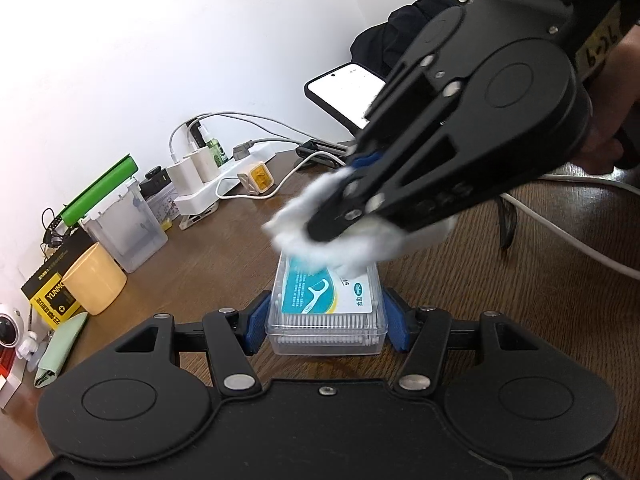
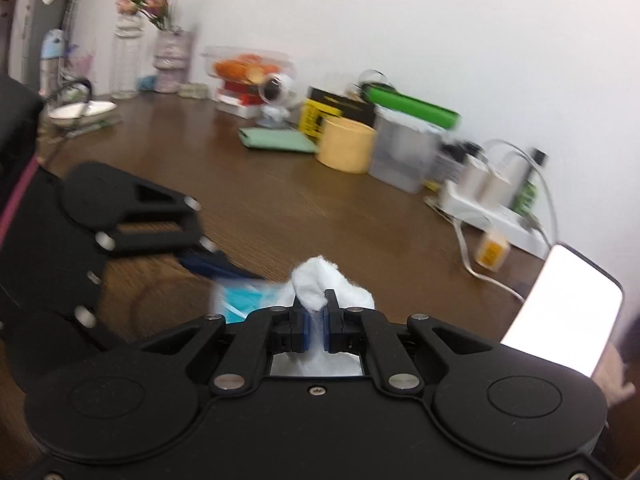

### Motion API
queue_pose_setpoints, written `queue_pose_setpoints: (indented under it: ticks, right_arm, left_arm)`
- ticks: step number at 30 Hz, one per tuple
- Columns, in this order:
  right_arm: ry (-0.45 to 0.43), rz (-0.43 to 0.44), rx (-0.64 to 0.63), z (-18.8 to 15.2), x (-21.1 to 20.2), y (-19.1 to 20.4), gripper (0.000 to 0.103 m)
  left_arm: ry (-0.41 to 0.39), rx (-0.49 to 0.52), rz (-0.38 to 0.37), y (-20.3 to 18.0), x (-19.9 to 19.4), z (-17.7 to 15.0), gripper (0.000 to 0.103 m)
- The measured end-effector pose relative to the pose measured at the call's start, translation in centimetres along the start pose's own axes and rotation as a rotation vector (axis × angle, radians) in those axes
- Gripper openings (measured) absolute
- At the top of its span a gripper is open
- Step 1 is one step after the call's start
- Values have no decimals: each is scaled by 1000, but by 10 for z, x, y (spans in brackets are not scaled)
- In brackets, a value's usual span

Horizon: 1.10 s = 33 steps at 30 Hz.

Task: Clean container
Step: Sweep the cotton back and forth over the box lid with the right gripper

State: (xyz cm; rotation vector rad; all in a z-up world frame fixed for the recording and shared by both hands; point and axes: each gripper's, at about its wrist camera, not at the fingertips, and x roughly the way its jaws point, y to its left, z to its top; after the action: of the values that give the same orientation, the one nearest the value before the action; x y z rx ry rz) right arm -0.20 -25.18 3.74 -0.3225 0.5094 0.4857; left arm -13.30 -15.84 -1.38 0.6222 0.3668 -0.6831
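In the left wrist view, your left hand-held gripper [image 1: 326, 320] is clamped on the clear rectangular plastic container with the blue and white floss-pick label [image 1: 326, 312]. Its blue fingers [image 1: 253, 326] press on the two long sides of the container, which rests on the brown wooden table [image 1: 224, 256] directly in front of this gripper. Your right hand-held gripper [image 1: 334, 222] comes in from the upper right, tilted down, and it holds a white fluffy cotton wad [image 1: 320, 248]. The wad touches the far end of the container lid and covers part of the label. Further to the left of your left gripper stand a pale yellow round cup [image 1: 94, 280] and a clear grey plastic box [image 1: 126, 230]. Beyond them a white power strip with chargers [image 1: 208, 180] lies by the wall.

In the right wrist view, which is blurred, your right hand-held gripper [image 2: 316, 318] has its jaws closed tightly on the white cotton wad [image 2: 320, 280], and the wad sticks out above the fingertips. The labelled container [image 2: 240, 298] appears just to the left of these fingertips, low on the table [image 2: 320, 208]. Your left hand-held gripper [image 2: 208, 258] reaches to it from the left. A black smartphone with a lit white screen [image 2: 568, 312] stands to the right.
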Motion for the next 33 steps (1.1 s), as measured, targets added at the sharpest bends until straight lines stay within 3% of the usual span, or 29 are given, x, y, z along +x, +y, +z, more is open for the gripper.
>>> queue_pose_setpoints:
  ticks: [4,9,13,18,22,26,29,33]
  right_arm:
    - [15,22,-11,-8,-12,-2,6]
    - [-26,107,-58,-1,-16,29,6]
    - [-59,51,-50,8,-3,26,6]
    - [-21,-37,-14,-1,-6,-2,6]
    - [4,37,1,-8,-16,0,6]
    - [-40,90,-52,1,-12,24,6]
    - [-65,33,-46,8,-3,18,6]
    - [-27,-63,-31,2,-3,-7,6]
  left_arm:
    - [-1,1,-1,0,-1,0,57]
    - [-4,5,-9,-1,-2,0,57]
    - [-4,6,-9,-1,-3,0,57]
    - [-5,11,-6,-2,-3,0,57]
    - [-4,9,-8,-2,-4,0,57]
    - [-3,9,-7,-3,-5,0,57]
    - [-4,15,-2,-4,-5,0,57]
    - [-5,13,-5,-4,-5,0,57]
